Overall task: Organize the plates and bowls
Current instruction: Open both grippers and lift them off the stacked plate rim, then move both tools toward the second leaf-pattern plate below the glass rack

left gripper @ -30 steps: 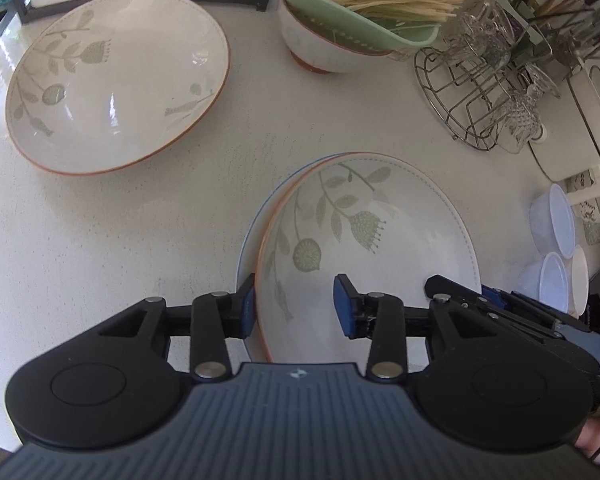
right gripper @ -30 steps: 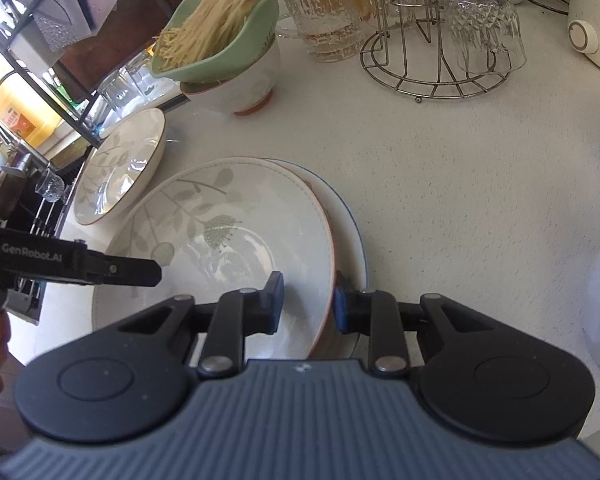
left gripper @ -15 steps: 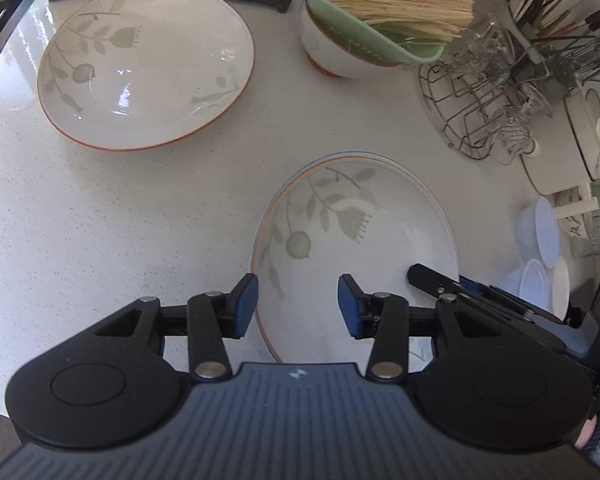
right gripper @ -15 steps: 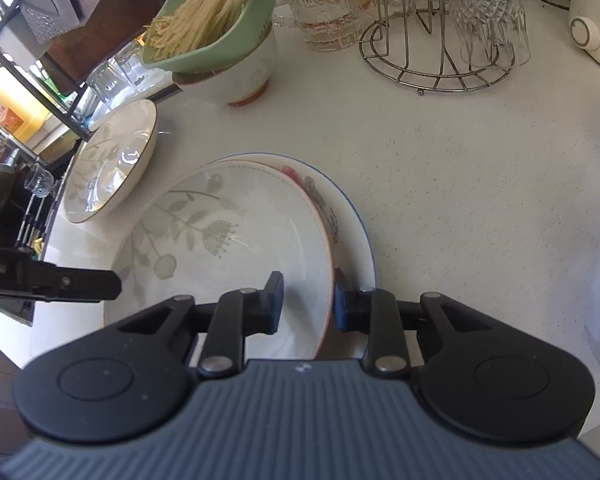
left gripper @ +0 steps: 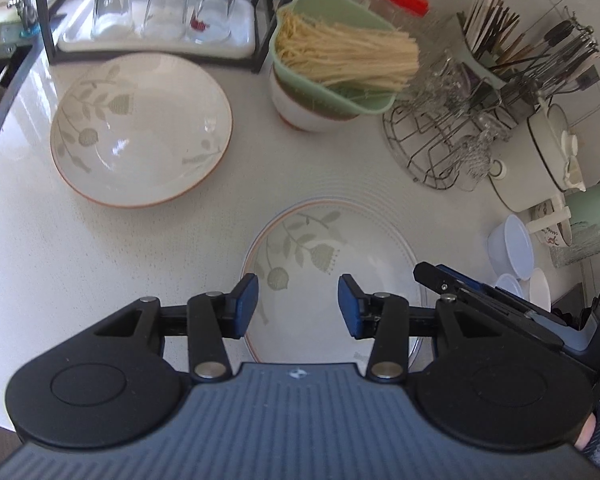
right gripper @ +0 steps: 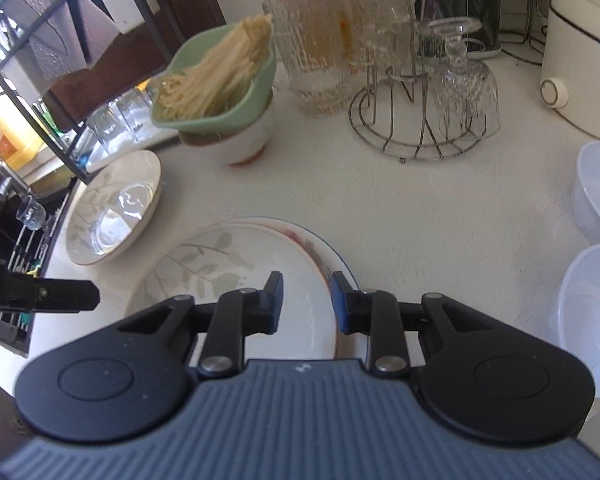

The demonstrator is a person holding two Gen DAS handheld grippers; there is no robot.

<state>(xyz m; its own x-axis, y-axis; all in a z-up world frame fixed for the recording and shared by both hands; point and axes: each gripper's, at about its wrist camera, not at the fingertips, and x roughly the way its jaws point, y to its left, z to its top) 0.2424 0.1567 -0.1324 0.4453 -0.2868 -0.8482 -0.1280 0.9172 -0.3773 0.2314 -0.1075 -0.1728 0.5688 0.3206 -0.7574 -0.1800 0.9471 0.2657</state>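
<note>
2 leaf-patterned bowls remain apart: one (left gripper: 140,132) sits far left on the surface (left gripper: 80,248), the other (right gripper: 236,276) rests on a plate (right gripper: 336,258), near. My left hand-held gripper (left gripper: 296,305) is apart, empty; my right hand-held gripper (right gripper: 306,300) stands narrowly apart over the near bowl's rim.

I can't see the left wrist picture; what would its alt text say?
Open blue-padded left gripper hovers over a leaf-patterned bowl stacked on a plate on a white counter. A matching bowl sits further left; a green colander of noodles stands behind.
</note>
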